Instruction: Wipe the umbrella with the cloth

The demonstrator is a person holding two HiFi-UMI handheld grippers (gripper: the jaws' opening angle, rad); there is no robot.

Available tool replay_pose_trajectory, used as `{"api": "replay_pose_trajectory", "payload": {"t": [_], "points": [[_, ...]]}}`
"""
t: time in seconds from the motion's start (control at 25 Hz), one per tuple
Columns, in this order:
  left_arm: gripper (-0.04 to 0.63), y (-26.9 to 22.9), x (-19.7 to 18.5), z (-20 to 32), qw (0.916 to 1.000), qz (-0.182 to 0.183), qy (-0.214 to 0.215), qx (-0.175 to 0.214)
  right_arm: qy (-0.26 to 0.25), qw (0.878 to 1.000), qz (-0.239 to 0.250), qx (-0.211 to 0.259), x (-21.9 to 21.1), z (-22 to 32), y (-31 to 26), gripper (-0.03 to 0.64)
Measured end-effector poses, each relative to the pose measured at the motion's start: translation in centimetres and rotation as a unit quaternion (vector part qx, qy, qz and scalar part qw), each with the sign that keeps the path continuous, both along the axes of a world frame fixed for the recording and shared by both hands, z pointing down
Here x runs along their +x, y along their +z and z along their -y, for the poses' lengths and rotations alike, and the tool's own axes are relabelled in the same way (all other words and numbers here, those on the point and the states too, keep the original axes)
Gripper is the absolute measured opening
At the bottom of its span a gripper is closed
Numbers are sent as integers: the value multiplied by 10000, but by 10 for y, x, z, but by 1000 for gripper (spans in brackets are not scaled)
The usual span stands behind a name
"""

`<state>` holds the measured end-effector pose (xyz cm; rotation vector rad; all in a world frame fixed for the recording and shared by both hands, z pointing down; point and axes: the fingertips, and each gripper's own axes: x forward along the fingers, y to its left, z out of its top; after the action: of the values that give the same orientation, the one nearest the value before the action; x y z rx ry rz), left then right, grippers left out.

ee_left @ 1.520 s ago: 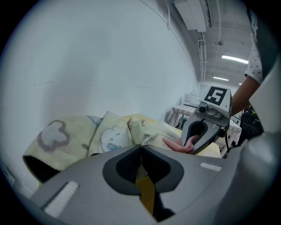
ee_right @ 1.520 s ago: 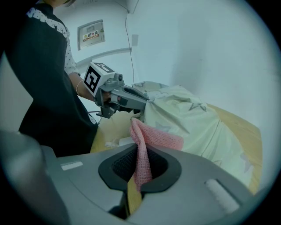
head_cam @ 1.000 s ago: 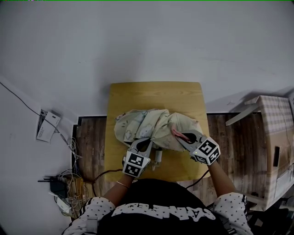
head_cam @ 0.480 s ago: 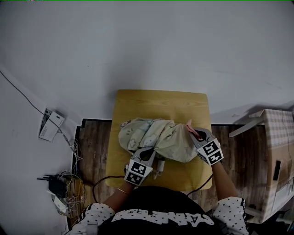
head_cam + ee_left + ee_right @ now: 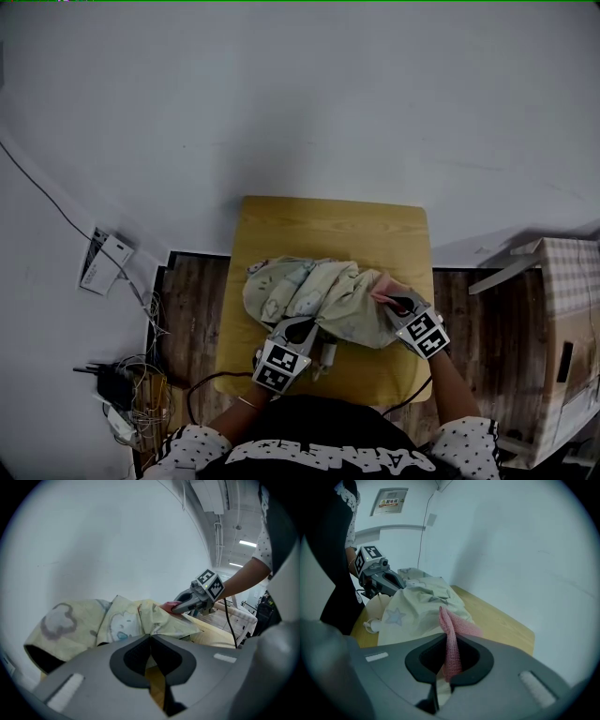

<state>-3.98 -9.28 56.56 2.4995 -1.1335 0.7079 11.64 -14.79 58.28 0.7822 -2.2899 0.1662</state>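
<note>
Pink cloth meets folded umbrella on the counter

The right hand-held gripper [image 5: 451, 641] clamps the pink cloth [image 5: 446, 620] against the collapsed umbrella [image 5: 319, 300] on the wooden counter [image 5: 328, 220]. The left hand-held gripper [image 5: 150, 638] has its jaws together at the umbrella's near edge. A hard stroke could bunch the loose canopy or drag the umbrella off the counter. The wall sign [image 5: 389, 501] is too small to read.

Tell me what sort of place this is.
Probably an indoor workroom or lab: a small wooden table against a bare white wall, loose cables on the floor, and strip lights with exposed pipes overhead.
</note>
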Motion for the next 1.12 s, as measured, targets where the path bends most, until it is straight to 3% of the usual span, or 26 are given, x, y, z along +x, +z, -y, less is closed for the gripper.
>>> {"api": "replay_pose_trajectory", "payload": {"t": [0.64,1.12], "points": [[5,4,0,-1,9999,36,123,-53,395,9983,114,-411,23,-36,23,34],[5,5,1,-2,9999,41,150,-22,457,9968,250,-604,18,-65,34,34]]}}
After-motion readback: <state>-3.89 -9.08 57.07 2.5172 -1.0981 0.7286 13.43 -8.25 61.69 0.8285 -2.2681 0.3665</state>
